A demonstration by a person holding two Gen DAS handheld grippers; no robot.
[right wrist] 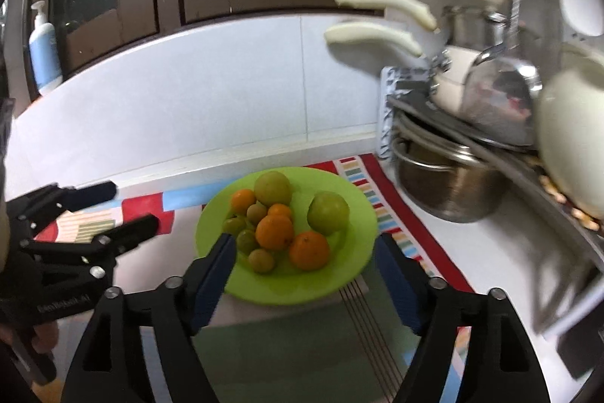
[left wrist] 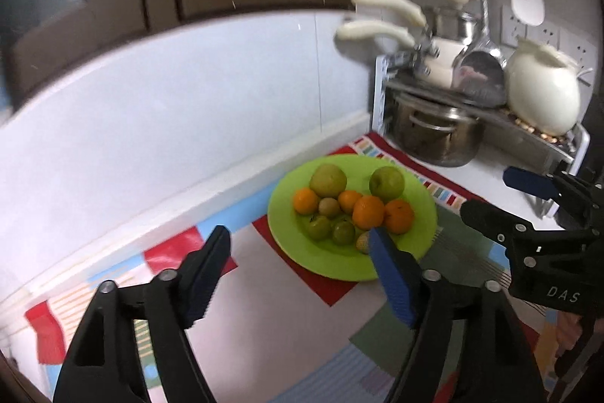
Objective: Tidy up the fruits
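A lime green plate [left wrist: 302,252] [right wrist: 351,270] sits on a patchwork mat and holds two large green apples [left wrist: 328,180] [right wrist: 327,212], several oranges [left wrist: 368,212] [right wrist: 308,250] and several small green fruits [left wrist: 342,232] [right wrist: 261,260]. My left gripper [left wrist: 302,244] is open and empty, just in front of the plate's near left rim; it also shows in the right wrist view [right wrist: 113,206]. My right gripper [right wrist: 305,252] is open and empty, with the plate's near edge between its fingers; it also shows in the left wrist view [left wrist: 487,195].
A colourful patchwork mat [left wrist: 271,327] covers the white counter. A dish rack [left wrist: 472,108] at the back right holds pots [right wrist: 445,191], a ladle and a white jar [left wrist: 543,93]. A white tiled wall runs behind. A soap bottle [right wrist: 44,51] stands on the sill at left.
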